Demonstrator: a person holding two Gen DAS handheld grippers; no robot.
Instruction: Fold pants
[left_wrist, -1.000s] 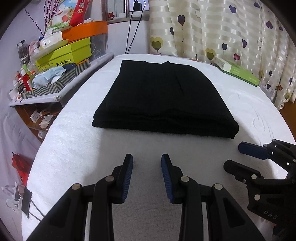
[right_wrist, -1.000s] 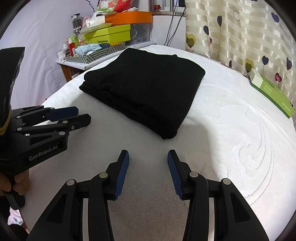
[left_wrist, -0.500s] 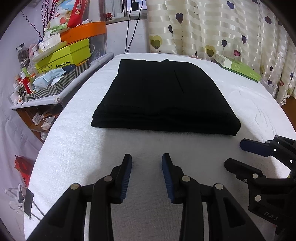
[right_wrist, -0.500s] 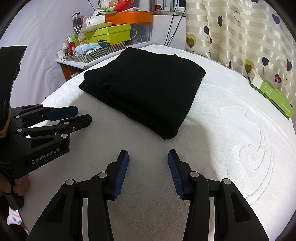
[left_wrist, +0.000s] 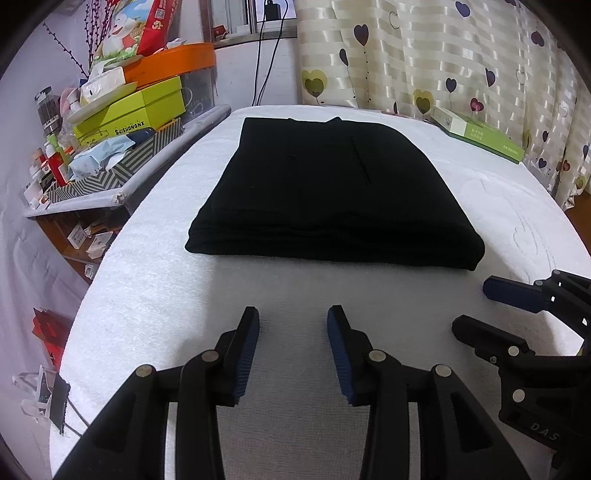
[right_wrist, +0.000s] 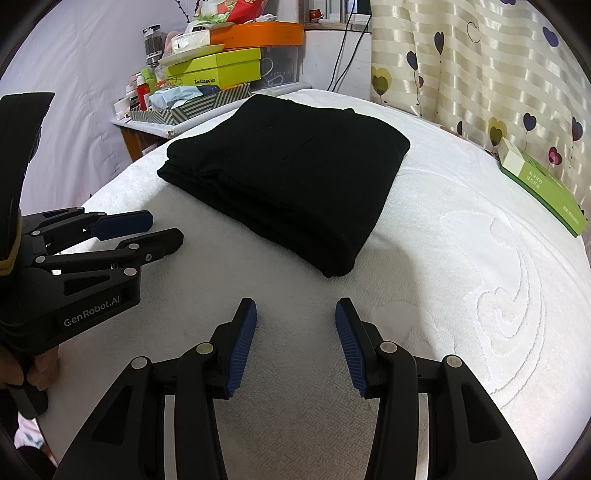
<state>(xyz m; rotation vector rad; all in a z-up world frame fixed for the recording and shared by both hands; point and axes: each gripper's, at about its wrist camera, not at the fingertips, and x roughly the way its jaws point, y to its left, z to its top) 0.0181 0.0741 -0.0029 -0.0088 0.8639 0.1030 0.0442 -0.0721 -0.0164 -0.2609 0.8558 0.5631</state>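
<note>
Black pants (left_wrist: 332, 195) lie folded square on the white bed (left_wrist: 155, 288); my left hand-held gripper (left_wrist: 291, 350) and right hand-held gripper (right_wrist: 295, 339) hover apart from them, both wide and empty, since the folding looks done.

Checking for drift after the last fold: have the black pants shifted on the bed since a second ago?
No. The folded pants keep the same outline and the same gap to the green box; small frame shifts look like camera motion.
</note>
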